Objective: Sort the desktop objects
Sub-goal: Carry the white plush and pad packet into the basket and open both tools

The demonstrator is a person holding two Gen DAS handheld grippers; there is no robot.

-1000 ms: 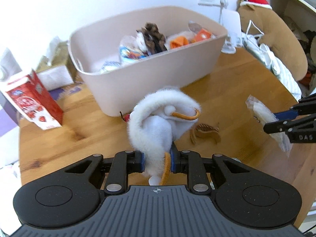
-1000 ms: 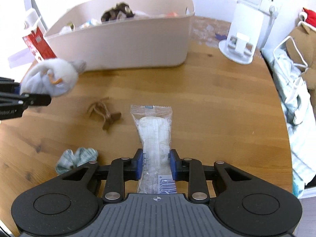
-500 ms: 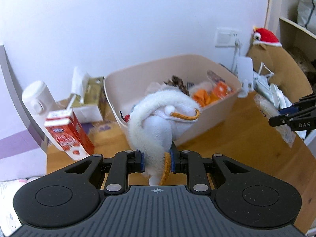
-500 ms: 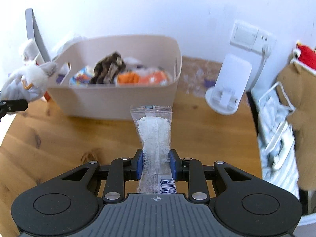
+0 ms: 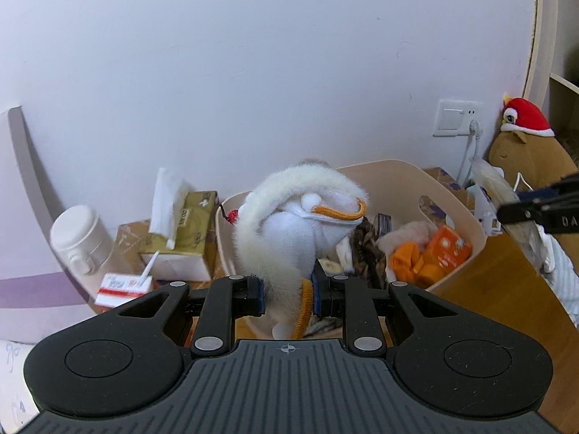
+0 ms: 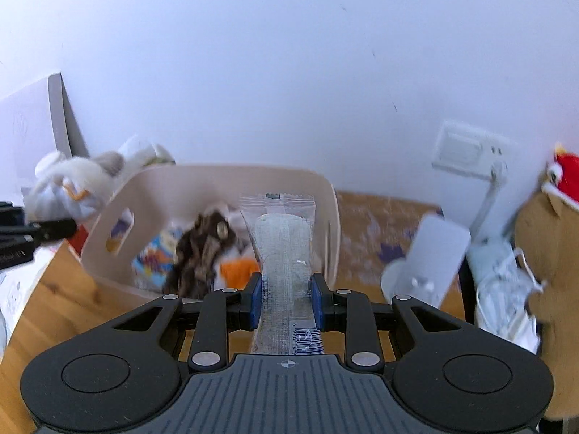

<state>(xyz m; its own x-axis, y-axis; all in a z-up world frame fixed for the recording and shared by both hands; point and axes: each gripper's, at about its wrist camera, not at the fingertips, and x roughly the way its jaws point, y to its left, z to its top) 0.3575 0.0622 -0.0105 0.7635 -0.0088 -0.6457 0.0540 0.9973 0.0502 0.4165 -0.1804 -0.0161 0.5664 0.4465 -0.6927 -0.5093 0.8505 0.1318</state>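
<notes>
My left gripper (image 5: 288,291) is shut on a white fluffy plush toy (image 5: 300,213) with orange trim, held up over the near left rim of the beige storage bin (image 5: 459,199). My right gripper (image 6: 286,298) is shut on a clear wrapped snack packet (image 6: 284,238), raised in front of the same beige bin (image 6: 224,177). The bin holds orange packets (image 5: 430,256), a brown wrapper (image 6: 202,249) and other items. In the right wrist view the plush toy (image 6: 68,184) and the left gripper's fingers (image 6: 36,233) show at the left edge.
A tissue box (image 5: 181,238), a white jar (image 5: 81,238) and a red-and-white carton (image 5: 125,285) stand left of the bin. A white stand (image 6: 430,256), a wall socket (image 5: 457,117) and a brown plush with a red hat (image 5: 524,144) sit to the right on the wooden table (image 5: 506,289).
Both grippers rose from the tabletop and moved toward the bin, each still holding its item. The bin's contents now lie just beyond both grippers.
</notes>
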